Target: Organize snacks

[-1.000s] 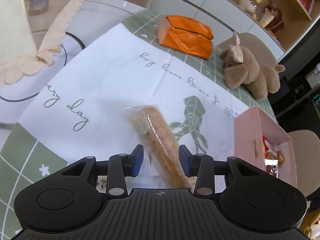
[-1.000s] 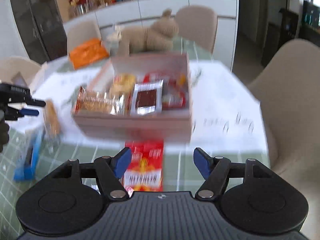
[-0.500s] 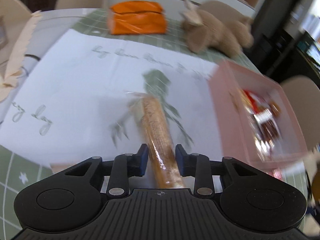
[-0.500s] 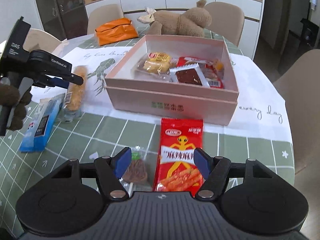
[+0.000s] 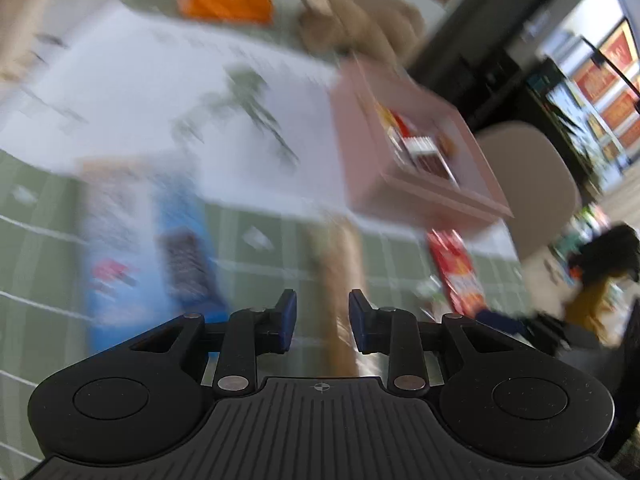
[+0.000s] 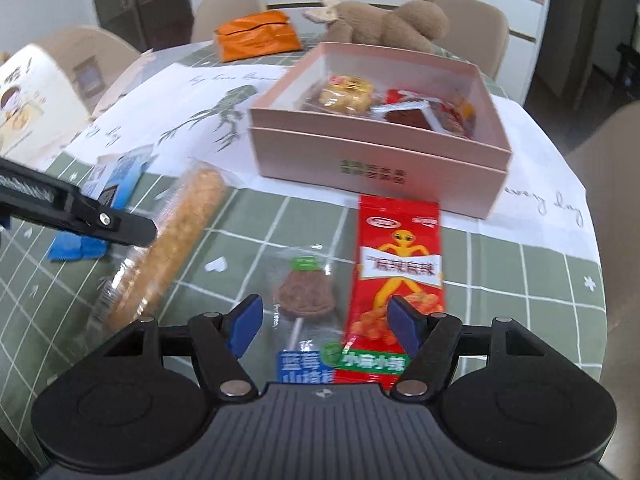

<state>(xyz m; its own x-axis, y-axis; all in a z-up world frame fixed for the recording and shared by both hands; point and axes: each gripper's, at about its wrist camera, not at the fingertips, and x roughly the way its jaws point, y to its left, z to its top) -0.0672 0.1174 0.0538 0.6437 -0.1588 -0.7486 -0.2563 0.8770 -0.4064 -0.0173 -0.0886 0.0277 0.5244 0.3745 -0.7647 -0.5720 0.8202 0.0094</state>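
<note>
In the left wrist view everything is being smeared by blur; a tan snack roll (image 5: 338, 264) is being seen between the narrowly parted fingers of the left hand-held gripper (image 5: 322, 320), possibly gripped, though that cannot be told.

In the right wrist view the roll (image 6: 176, 236) is being shown slanting toward the pink box (image 6: 380, 160) over the surface (image 6: 520, 280), while the right hand-held gripper (image 6: 326, 330) is being held wide above a red packet (image 6: 396, 276), its near end hidden.

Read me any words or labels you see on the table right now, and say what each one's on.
"every day": cursive script on the white cloth, to the right of the pink box.
Green characters on the pink box's front wall: too blurred to read.
Chinese characters on the red snack packet: too blurred to read.
White characters on the blue packet near the right gripper: partly hidden, not readable.
Cursive line near the orange bag: too blurred.
Left wrist view: everything motion-blurred.
</note>
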